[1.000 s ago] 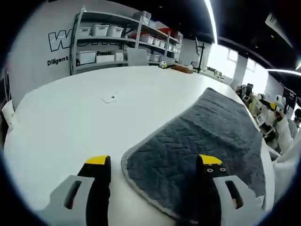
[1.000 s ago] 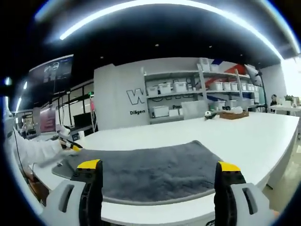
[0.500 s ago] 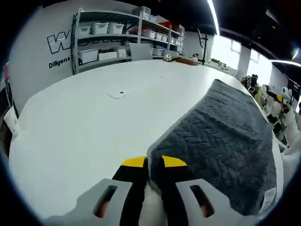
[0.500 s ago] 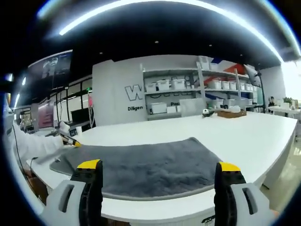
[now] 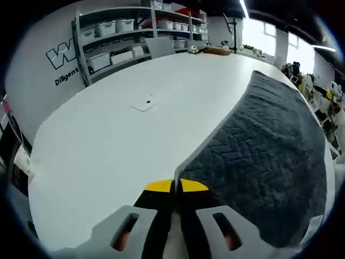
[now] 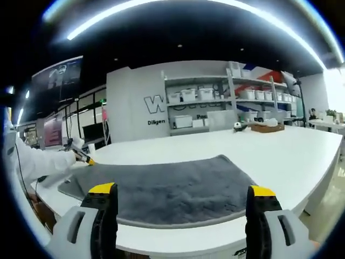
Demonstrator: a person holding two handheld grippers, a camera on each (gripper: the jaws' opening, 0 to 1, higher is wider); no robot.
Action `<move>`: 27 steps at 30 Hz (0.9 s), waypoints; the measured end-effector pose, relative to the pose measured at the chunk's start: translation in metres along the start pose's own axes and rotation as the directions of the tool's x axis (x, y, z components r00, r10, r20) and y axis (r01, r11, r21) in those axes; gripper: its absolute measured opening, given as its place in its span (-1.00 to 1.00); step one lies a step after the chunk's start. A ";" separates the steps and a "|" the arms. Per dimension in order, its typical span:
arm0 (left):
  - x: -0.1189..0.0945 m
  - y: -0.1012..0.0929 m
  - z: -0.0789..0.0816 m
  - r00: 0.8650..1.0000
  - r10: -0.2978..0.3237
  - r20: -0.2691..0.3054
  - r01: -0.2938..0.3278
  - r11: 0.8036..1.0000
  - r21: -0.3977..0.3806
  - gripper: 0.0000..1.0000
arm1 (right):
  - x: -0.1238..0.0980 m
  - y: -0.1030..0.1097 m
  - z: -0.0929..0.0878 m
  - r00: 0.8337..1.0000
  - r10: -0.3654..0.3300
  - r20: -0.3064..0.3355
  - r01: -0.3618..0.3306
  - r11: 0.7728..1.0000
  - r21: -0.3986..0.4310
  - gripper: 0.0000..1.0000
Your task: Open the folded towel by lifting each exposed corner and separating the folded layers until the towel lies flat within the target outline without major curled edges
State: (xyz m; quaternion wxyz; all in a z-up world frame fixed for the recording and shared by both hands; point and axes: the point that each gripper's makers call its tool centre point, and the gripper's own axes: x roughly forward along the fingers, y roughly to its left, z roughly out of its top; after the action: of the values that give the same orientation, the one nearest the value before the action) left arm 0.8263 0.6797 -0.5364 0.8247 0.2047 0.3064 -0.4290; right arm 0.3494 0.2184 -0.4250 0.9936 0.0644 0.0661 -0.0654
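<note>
White table; shelves of storage bins against wall.

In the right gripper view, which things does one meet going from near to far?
Right gripper → grey towel → white table → shelves with white bins.

We note the towel is dark grey with a quilted herringbone pattern and paler grey edging. Table plain white. Both grippers: yellow-tipped black jaws on grey bodies.
</note>
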 end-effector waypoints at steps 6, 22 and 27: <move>0.000 0.019 -0.001 0.998 0.058 -0.011 -0.059 0.998 -0.031 -0.94 | 0.001 -0.004 -0.002 1.000 -0.014 -0.009 0.014 1.000 0.002 0.99; -0.016 0.043 -0.008 0.986 0.166 -0.002 -0.165 0.976 -0.143 -0.72 | 0.012 0.004 -0.007 0.999 0.012 -0.037 -0.013 1.000 -0.029 0.99; -0.037 0.034 0.000 0.983 0.181 -0.011 -0.181 0.976 -0.117 -0.49 | 0.015 0.013 -0.004 0.999 0.035 -0.033 -0.036 0.999 -0.033 0.99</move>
State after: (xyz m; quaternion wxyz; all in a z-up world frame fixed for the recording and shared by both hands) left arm 0.8382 0.7198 -0.5088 0.8709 0.1830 0.3115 -0.3333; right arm 0.3656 0.2299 -0.4296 0.9943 0.0500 0.0819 -0.0456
